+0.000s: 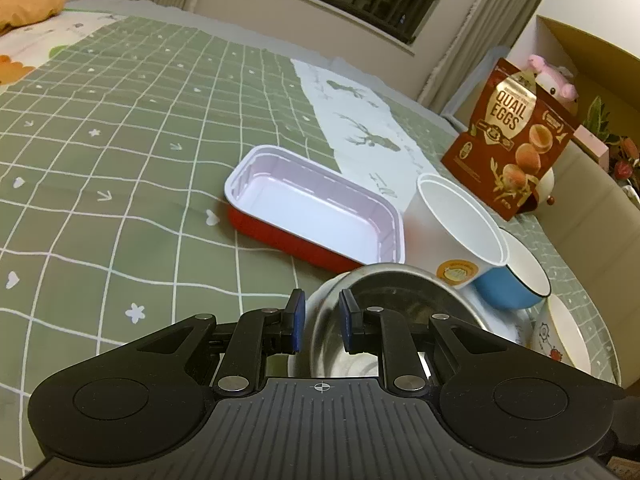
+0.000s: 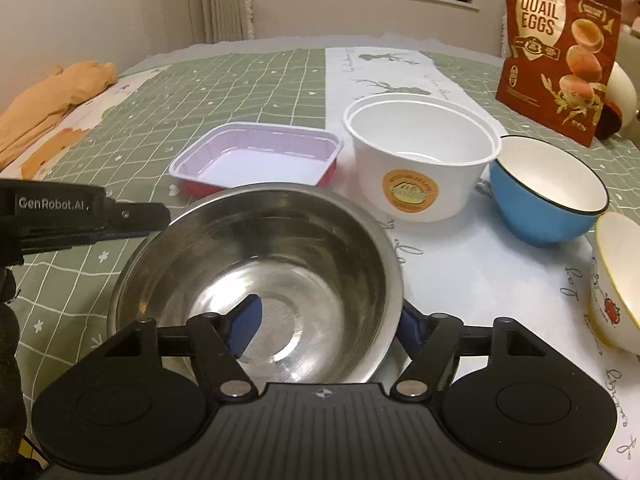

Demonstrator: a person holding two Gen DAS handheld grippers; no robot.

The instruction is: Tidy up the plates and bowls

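A steel bowl [image 2: 260, 276] sits on the table in front of both grippers; it also shows in the left wrist view [image 1: 396, 300]. My left gripper [image 1: 320, 322] straddles the bowl's left rim with a gap between the pads, one pad outside and one inside. My right gripper [image 2: 328, 330] is open wide, its left pad inside the bowl and its right pad outside the right wall. Behind stand a red tray with white inside [image 2: 258, 158], a white paper bowl [image 2: 420, 160], a blue bowl [image 2: 548, 196] and a yellow-rimmed patterned bowl [image 2: 616, 284].
A quail-eggs bag [image 2: 558, 48] stands at the back right. An orange cloth [image 2: 44, 104] lies at the far left. The table has a green checked cloth [image 1: 120, 140] and a white runner [image 2: 460, 280]. A cardboard box [image 1: 592, 48] stands on the right.
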